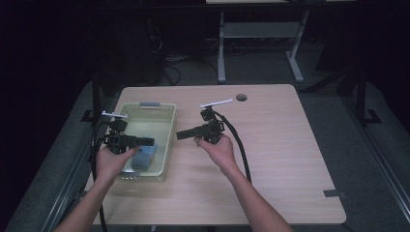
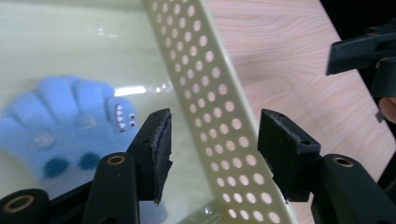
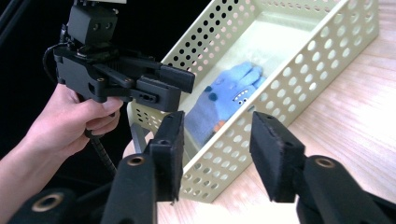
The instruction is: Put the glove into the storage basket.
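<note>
pale yellow plastic basket (image 1: pixel 170 126) with perforated walls sits at the wooden table (image 1: pixel 280 145) left side. soft fuzzy blue glove (image 1: pixel 143 155) with a toothy face lies inside, near end. left gripper (image 1: pixel 149 142) jaws apart, empty, straddling the basket wall above it. right gripper (image 1: pixel 182 135) jaws apart, empty, just beside the basket.

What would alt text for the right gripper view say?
A blue glove lies inside a pale perforated basket on a wooden table. The right tongs stand open in front; a hand holds the left tongs over the basket's end.
</note>
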Motion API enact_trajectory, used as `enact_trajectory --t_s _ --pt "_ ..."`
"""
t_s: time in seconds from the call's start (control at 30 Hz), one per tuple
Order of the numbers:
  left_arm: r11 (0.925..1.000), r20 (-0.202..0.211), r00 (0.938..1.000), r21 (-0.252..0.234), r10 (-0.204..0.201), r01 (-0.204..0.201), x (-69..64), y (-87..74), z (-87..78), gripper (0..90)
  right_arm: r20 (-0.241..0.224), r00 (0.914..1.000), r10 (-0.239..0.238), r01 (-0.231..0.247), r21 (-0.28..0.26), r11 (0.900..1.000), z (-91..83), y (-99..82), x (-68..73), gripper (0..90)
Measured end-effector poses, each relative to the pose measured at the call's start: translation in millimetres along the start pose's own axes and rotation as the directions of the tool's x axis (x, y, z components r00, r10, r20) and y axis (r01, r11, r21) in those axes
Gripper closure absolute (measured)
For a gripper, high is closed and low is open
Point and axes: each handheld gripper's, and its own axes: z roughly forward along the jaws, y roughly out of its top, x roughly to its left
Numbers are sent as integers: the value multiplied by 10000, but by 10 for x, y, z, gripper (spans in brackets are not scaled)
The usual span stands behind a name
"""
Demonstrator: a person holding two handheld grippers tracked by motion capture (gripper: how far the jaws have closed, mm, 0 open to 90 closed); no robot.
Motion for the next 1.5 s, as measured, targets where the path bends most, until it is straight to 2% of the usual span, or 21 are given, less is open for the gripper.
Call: enact_trajectory --t_s 0.13,0.33,0.43,0.57,0.73,0.8,0.97,1.27,1.5 --pt "9998 103 9999 -184 105 -103 -52 -2 5 427 -64 10000 75 -75 -16 10000 -64 -25 -53 520" --pt "9996 299 9995 -268 61 -53 -114 8 27 400 -41 9999 156 -156 -67 9999 -150 -53 -113 500" --pt "9990 247 9990 -245 376 -370 -191 24 60 362 -19 9999 130 -130 -109 9999 -226 -81 -141 487" --pt "9984 363 9981 -274 506 -497 -260 47 95 345 44 9999 151 -150 -176 9997 -320 -114 -176 480" --pt "9977 430 9974 -379 580 -564 -329 72 133 337 114 9996 240 -236 -306 9993 -431 -145 -211 471" --pt "9963 380 9961 -365 794 -781 -368 89 162 337 147 9994 327 -320 -411 9986 -510 -166 -237 467" --pt "9961 461 9956 -385 815 -798 -415 106 226 332 292 9987 415 -400 -514 9979 -619 -199 -291 457" --pt "9945 481 9942 -459 961 -939 -508 106 299 320 413 9975 565 -538 -656 9964 -760 -283 -366 448" --pt "9924 592 9918 -538 1137 -1105 -631 120 367 317 532 9963 680 -631 -895 9940 -881 -371 -427 439"
